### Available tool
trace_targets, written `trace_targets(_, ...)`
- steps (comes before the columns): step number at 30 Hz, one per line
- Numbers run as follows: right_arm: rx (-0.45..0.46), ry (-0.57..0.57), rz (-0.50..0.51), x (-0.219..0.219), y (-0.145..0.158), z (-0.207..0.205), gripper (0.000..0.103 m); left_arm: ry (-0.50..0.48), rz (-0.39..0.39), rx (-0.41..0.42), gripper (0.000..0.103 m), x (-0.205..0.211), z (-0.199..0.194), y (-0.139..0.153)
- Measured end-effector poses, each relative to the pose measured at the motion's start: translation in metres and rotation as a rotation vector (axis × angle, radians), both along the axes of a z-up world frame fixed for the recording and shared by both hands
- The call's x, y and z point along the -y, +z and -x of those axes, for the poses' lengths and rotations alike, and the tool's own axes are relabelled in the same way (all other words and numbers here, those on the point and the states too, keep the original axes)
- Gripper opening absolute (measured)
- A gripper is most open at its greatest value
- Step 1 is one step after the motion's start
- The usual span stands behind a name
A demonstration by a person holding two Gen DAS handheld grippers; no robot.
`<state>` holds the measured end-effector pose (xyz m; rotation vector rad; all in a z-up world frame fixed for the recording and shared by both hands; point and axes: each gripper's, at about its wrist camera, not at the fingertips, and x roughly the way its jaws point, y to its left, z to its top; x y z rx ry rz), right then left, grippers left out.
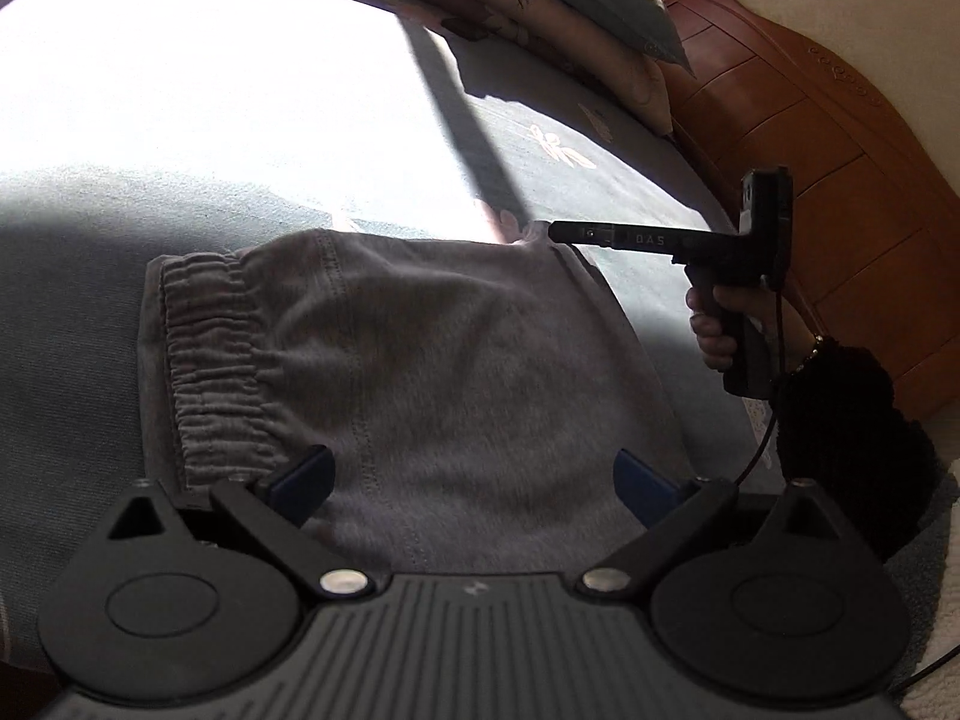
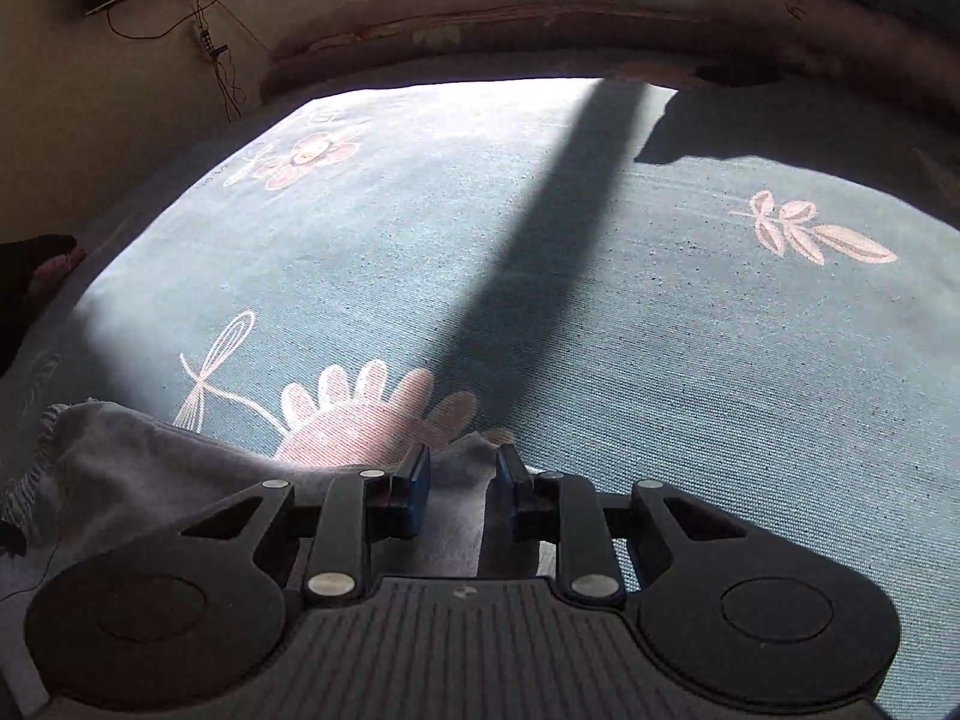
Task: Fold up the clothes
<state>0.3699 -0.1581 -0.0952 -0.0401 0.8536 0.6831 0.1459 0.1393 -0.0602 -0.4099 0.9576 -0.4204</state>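
Two grippers on the pants (image 1: 456,360): left (image 1: 474,480) jaws open, right (image 2: 462,480) pinching corner. Mid-fold; next, carry it across.

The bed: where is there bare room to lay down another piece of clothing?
The blue bedspread lies bare beyond the grey garment, up to the pillows, and bare again left of its waistband. It is crowded around the garment itself, where the left gripper and right gripper work.
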Motion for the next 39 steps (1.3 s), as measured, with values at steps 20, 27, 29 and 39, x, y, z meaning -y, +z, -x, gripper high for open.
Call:
trace_targets(20, 0.040, 0.339, -0.120, -0.064, 0.042, 0.204, 0.036, 0.087, 0.013, -0.041, 0.100, -0.011, -0.073, 0.017)
trace_targets(27, -0.001, 0.431, -0.082, -0.127, 0.012, 0.236, 0.033, 0.150, 0.056, -0.120, 0.100, -0.017, -0.091, -0.024)
trace_targets(29, -0.019, 0.432, -0.079, -0.131, 0.008, 0.240, 0.033, 0.167, 0.066, -0.119, 0.100, -0.020, -0.084, -0.017)
trace_targets(39, -0.017, 0.220, -0.196, -0.064, 0.021, 0.257, 0.043, 0.136, 0.071, -0.079, 0.100, -0.015, -0.001, 0.016)
